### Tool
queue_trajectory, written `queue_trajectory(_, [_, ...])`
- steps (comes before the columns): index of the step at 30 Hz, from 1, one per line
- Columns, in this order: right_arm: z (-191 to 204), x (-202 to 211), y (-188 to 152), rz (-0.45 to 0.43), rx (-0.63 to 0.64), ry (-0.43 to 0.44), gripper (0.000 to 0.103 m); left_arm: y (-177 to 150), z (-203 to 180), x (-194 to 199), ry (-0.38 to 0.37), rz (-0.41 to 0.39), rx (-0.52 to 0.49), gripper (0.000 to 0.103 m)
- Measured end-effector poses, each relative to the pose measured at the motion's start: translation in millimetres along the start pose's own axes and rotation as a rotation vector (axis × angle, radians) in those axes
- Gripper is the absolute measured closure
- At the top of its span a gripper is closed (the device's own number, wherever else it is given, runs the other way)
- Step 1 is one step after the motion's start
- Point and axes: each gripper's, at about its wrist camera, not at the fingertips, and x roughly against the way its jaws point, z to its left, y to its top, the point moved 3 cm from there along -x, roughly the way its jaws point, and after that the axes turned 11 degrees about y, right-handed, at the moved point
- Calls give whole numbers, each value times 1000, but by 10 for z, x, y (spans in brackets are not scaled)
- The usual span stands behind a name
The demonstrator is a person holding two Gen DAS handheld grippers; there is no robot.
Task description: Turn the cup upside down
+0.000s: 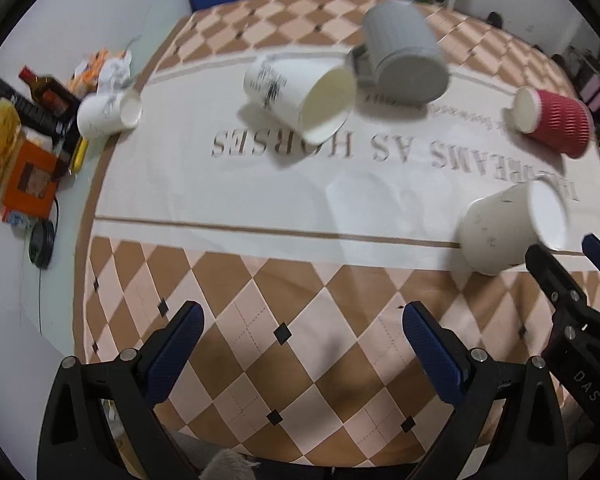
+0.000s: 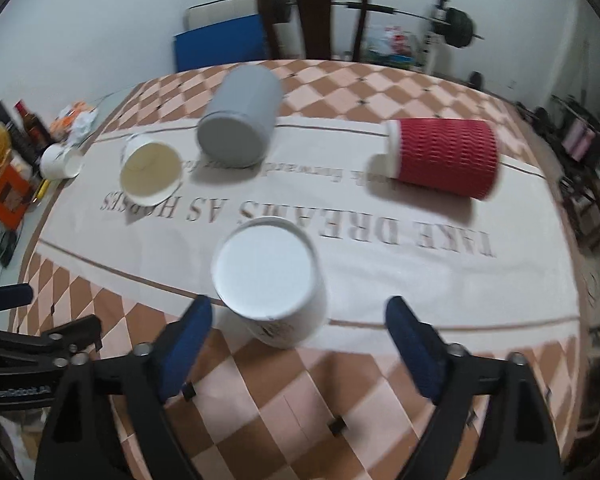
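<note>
Several cups lie on their sides on a checked tablecloth (image 1: 260, 344). A white paper cup (image 2: 272, 284) lies just beyond my right gripper (image 2: 300, 320), mouth toward it; the gripper is open and empty. The same cup (image 1: 512, 228) shows at the right in the left wrist view, next to the right gripper (image 1: 572, 260). My left gripper (image 1: 300, 320) is open and empty over the near checked part. Farther off lie a printed white cup (image 1: 300, 96), a grey cup (image 1: 404, 56), a red ribbed cup (image 1: 552, 120) and a small white cup (image 1: 108, 112).
Boxes, a bottle and snack packets (image 1: 28, 136) crowd the table's left edge. A dark wooden chair (image 2: 312, 12) and a blue board (image 2: 220, 44) stand behind the table. A barbell (image 2: 456, 28) is at the back right.
</note>
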Motion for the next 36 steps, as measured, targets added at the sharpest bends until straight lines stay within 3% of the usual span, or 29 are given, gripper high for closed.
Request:
queue_trajectory(3, [5, 288, -71, -16, -30, -79, 4, -18, 26, 221, -14, -58, -23, 0])
queue_trajectory(8, [112, 877, -175, -47, -61, -178, 3, -66, 136, 693, -40, -164, -31, 0])
queue_trajectory(19, [476, 2441, -319, -155, -161, -273, 3, -367, 547, 1987, -138, -374, -20, 0])
queue_trajectory(26, [798, 3234, -382, -224, -167, -313, 3, -580, 757, 2509, -159, -437, -2, 0])
queue_trajectory(36, [972, 3953, -331, -297, -156, -320, 3, -711, 888, 2953, -155, -468, 22, 0])
